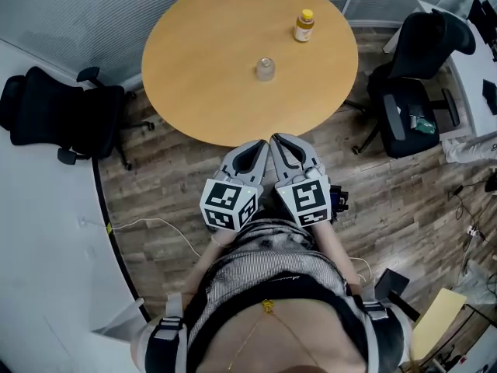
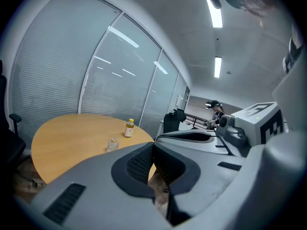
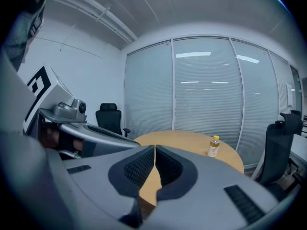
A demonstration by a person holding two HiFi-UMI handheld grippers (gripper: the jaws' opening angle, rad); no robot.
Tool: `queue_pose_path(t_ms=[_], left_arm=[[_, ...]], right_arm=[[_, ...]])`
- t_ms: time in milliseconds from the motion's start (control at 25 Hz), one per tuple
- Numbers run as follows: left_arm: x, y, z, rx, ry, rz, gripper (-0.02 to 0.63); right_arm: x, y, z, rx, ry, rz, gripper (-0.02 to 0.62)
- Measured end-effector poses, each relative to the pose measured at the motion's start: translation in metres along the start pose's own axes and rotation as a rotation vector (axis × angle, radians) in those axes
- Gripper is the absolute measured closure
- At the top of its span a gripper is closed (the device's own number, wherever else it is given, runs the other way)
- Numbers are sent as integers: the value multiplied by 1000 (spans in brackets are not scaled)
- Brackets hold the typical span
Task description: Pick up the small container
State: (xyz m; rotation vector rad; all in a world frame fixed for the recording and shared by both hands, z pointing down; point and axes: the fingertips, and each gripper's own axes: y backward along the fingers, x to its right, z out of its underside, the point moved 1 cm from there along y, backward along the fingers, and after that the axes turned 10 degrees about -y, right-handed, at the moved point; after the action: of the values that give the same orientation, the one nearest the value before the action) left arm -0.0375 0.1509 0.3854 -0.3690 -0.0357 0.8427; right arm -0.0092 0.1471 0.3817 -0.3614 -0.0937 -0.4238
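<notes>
The small clear container (image 1: 265, 68) stands near the middle of the round wooden table (image 1: 202, 68); it also shows in the left gripper view (image 2: 112, 143), ahead and to the left of the jaws. A yellow-capped bottle (image 1: 304, 26) stands farther back on the table (image 3: 187, 140). My left gripper (image 1: 262, 144) and right gripper (image 1: 278, 140) are side by side at the table's near edge, well short of the container. Both are shut with nothing between the jaws (image 2: 153, 146) (image 3: 155, 150). The right gripper view shows the bottle (image 3: 213, 146) but not the container.
Black office chairs stand left (image 1: 62, 111) and right (image 1: 411, 92) of the table. A white desk (image 1: 39, 231) curves along the left, with a cable (image 1: 155, 224) on the wooden floor. Glass walls with blinds (image 3: 201, 90) lie behind the table.
</notes>
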Motion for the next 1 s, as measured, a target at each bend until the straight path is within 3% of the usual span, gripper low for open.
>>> queue_pose_path(t_ms=[600,1000], left_arm=[[0,-37,-11,-17,9,-46,586],[0,-65,-18,-10,18,-124,586]], right_arm=[[38,-11,-5,-19,6,-30,574],[64,-20,-11,-17,46,-97,574]])
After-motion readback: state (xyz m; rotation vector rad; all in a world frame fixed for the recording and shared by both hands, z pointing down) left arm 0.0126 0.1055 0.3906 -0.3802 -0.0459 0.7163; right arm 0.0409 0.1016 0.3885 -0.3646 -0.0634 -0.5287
